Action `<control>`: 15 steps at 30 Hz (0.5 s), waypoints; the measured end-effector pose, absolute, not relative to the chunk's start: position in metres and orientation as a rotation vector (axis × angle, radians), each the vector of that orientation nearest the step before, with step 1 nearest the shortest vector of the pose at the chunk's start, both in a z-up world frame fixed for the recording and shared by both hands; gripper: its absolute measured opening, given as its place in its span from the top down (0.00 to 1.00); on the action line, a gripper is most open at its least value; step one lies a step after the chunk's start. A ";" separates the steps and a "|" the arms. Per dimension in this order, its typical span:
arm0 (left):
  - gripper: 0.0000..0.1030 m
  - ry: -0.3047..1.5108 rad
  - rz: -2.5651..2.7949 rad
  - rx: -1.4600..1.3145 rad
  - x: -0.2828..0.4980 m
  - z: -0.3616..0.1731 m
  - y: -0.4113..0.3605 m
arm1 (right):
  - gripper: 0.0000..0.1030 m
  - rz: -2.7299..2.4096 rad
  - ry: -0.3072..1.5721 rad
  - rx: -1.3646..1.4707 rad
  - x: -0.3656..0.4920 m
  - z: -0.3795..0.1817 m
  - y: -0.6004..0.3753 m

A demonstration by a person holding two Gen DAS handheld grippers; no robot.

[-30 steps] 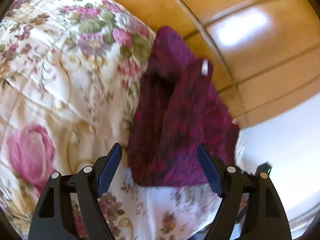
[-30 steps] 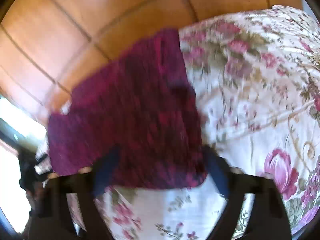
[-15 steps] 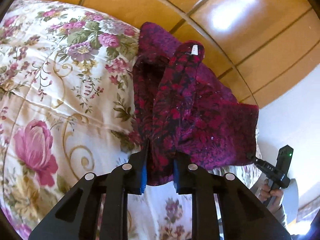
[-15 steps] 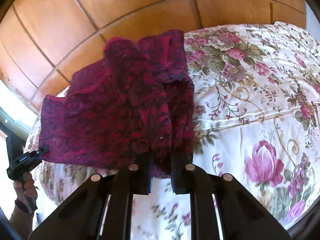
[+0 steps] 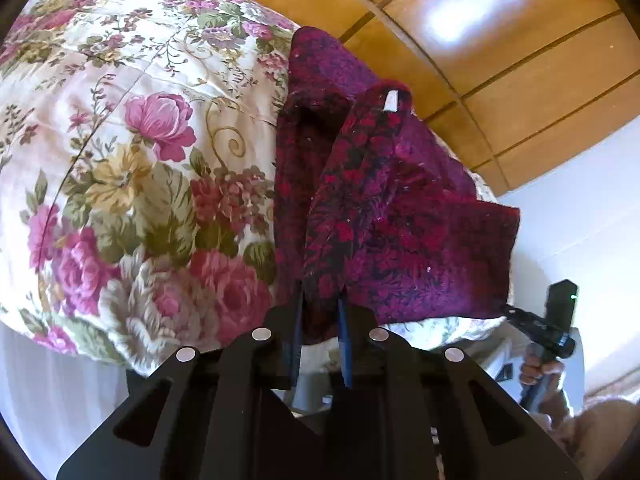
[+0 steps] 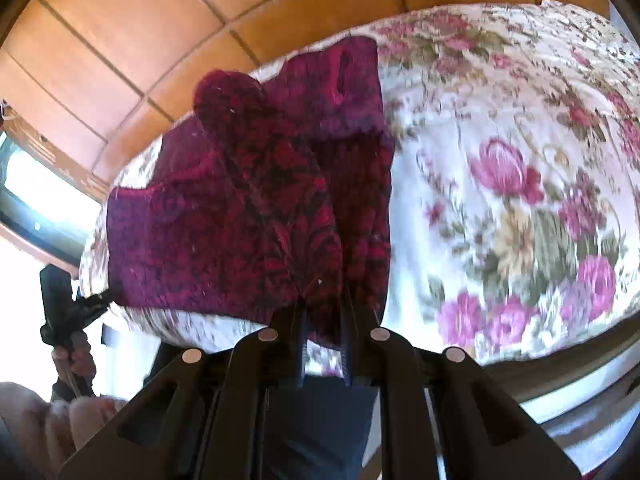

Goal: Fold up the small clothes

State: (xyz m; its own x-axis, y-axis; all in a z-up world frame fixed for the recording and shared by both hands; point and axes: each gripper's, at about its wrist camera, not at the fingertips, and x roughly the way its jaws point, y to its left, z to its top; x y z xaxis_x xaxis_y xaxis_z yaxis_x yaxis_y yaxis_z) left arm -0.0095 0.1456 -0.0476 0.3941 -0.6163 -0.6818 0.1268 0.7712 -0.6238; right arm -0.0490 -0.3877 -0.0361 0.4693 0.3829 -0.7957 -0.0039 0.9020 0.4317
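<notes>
Garment (image 5: 384, 216): small knitted piece in dark red and purple, laid on the near right part of a bed, partly lifted at its near edge. A white label (image 5: 391, 101) is seen at its far end in the left wrist view.

Left hand-held gripper (image 5: 320, 312): its jaws are closing, with a bunched fold of the garment's near hem between the blue pads and pressed by them. The cloth rises in a ridge from the pads toward the label.

Right hand-held gripper (image 6: 323, 316): clenched on the near hem of the same garment (image 6: 256, 208), the cloth pinched between its pads. In the left wrist view this gripper (image 5: 520, 314) is seen at the garment's right corner, held by a hand (image 5: 540, 368).

Bedspread (image 5: 132, 184): cream, quilted, printed with pink roses and green leaves; it covers the bed under the garment and extends far and left.

Headboard (image 5: 480, 52): panelled wood, orange-brown, standing beyond the far edge of the bed.

Wall (image 5: 580, 208): white, to the right of the bed.
</notes>
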 end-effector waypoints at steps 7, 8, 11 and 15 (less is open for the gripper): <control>0.48 0.992 -0.440 -0.388 0.004 -0.019 0.144 | 0.32 0.196 1.013 0.412 -0.024 -0.028 -0.390; 0.48 0.977 -0.430 -0.377 0.008 -0.016 0.144 | 0.30 0.184 1.000 0.392 -0.022 -0.024 -0.388; 0.48 0.933 -0.395 -0.303 0.018 -0.003 0.138 | 0.27 0.155 0.949 0.304 -0.012 -0.012 -0.373; 0.35 0.890 -0.365 -0.225 0.039 0.004 0.128 | 0.28 0.131 0.869 0.158 0.004 0.002 -0.344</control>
State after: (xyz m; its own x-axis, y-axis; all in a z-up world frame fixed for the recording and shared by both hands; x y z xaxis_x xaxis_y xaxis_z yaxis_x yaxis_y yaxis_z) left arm 0.0387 0.1277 0.0039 0.5733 -0.4011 -0.7144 0.2165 0.9152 -0.3400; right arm 0.0040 -0.3437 0.0018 0.6391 0.1783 -0.7482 -0.0496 0.9803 0.1912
